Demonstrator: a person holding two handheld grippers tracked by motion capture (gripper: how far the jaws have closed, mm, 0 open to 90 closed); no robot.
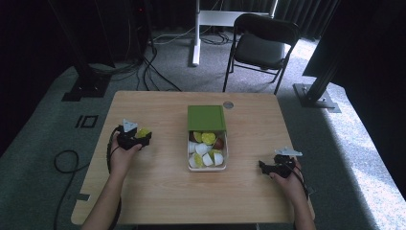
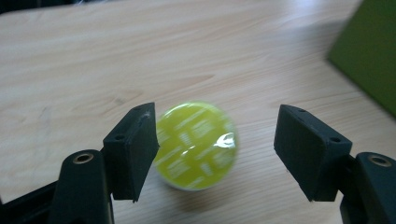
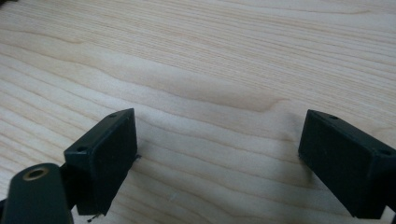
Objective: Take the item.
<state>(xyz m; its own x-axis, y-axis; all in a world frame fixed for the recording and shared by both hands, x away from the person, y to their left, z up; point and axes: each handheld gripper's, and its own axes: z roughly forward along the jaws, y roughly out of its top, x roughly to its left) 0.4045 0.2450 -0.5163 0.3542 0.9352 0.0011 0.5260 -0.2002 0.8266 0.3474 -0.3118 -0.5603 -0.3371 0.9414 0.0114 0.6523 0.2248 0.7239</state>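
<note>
Here the left gripper (image 2: 215,149) jaws gape around a round, glossy yellow-green foil-topped capsule (image 2: 196,145); right gripper (image 3: 219,163) jaws gape over pale woodgrain table (image 3: 210,60).

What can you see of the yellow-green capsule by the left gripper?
The capsule is a small round pod with a shiny yellow-green foil lid bearing pale printed marks, over a lighter body. It sits lid-up on the wooden table, between the open jaws of the left gripper. The near jaw is at its edge; contact can't be told. The other jaw stands clear. It's slightly blurred, left of the green box.

Yellow-green foil capsule (image 2: 196,145), green box lid (image 1: 206,118), pale wood-grain table (image 1: 158,110), black chair (image 1: 263,43)
</note>
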